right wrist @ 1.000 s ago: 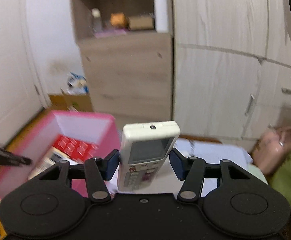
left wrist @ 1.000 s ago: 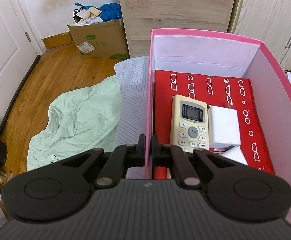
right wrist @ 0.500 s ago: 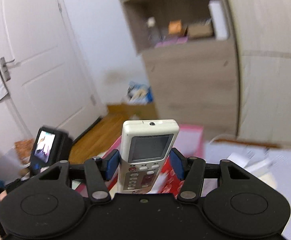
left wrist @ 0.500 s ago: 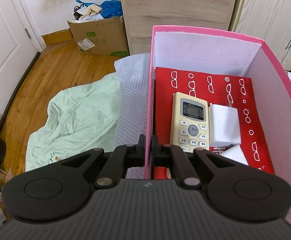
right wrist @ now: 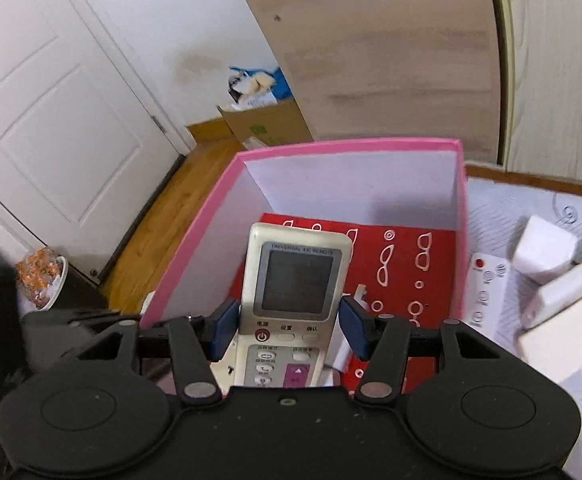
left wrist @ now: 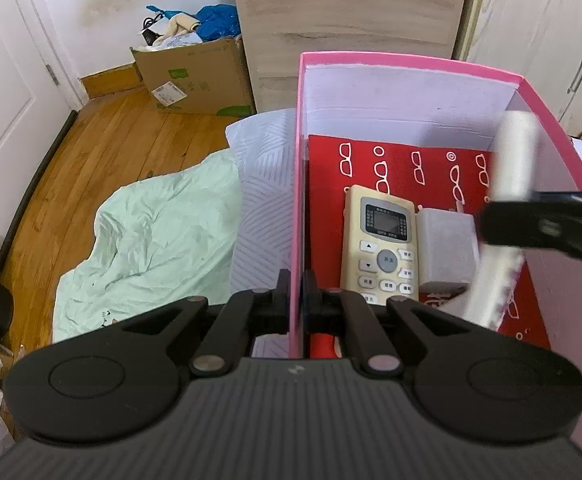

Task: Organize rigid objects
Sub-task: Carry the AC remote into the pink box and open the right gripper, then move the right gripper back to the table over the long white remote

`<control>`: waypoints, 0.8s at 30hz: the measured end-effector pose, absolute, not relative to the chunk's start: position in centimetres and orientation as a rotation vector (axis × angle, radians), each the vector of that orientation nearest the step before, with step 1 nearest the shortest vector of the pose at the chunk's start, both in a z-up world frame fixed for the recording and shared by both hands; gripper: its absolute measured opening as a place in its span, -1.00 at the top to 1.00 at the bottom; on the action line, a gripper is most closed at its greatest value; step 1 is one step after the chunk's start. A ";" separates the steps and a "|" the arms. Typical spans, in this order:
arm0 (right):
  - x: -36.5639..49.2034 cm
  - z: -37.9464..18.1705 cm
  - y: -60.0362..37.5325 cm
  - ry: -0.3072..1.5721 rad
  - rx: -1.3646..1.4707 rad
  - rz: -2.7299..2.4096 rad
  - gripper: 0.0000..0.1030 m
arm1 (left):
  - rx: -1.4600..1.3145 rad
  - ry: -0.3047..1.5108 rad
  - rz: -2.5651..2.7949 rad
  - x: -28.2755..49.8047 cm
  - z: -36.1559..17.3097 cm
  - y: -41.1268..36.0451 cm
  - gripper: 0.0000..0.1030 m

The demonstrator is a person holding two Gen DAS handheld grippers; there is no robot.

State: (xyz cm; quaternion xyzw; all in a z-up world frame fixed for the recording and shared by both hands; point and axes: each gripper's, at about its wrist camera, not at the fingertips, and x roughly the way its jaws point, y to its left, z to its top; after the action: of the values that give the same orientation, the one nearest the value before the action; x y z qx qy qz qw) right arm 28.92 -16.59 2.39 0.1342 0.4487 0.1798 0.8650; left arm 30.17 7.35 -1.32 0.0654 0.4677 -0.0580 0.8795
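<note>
My left gripper point(left wrist: 297, 296) is shut on the left wall of the pink box point(left wrist: 297, 184). The box has a red floor with white glasses prints. A cream remote point(left wrist: 383, 244) and a white adapter point(left wrist: 445, 250) lie inside. My right gripper point(right wrist: 287, 326) is shut on a white AC remote point(right wrist: 295, 280) and holds it over the box point(right wrist: 195, 236). In the left wrist view that gripper point(left wrist: 551, 228) and its remote point(left wrist: 511, 160) come in blurred from the right, above the box's right side.
The box stands on a bed with a pale patterned sheet point(left wrist: 259, 184) and a green blanket point(left wrist: 151, 232). A white fan remote point(right wrist: 485, 292), a white charger point(right wrist: 545, 248) and a white box point(right wrist: 571, 304) lie right of the pink box. A cardboard carton point(left wrist: 195, 80) stands on the wooden floor.
My right gripper has swung left and down with the white remote, from facing the room to over the pink box. My left gripper has kept its hold on the box wall.
</note>
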 end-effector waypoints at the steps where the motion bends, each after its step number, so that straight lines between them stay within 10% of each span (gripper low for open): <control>1: 29.4 2.0 -16.3 0.949 0.293 0.362 -0.17 | 0.140 0.972 -0.124 30.1 -1.3 7.4 0.93; 24: 25.2 7.7 -23.7 0.906 0.167 0.368 -0.27 | 0.124 0.989 -0.147 30.4 -1.7 7.8 0.93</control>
State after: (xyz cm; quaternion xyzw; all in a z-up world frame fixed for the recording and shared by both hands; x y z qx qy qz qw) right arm 25.23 -23.72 7.68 0.0802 0.4348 0.1764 0.8794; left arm 30.37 7.83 -1.68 0.0594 0.4737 -0.0703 0.8759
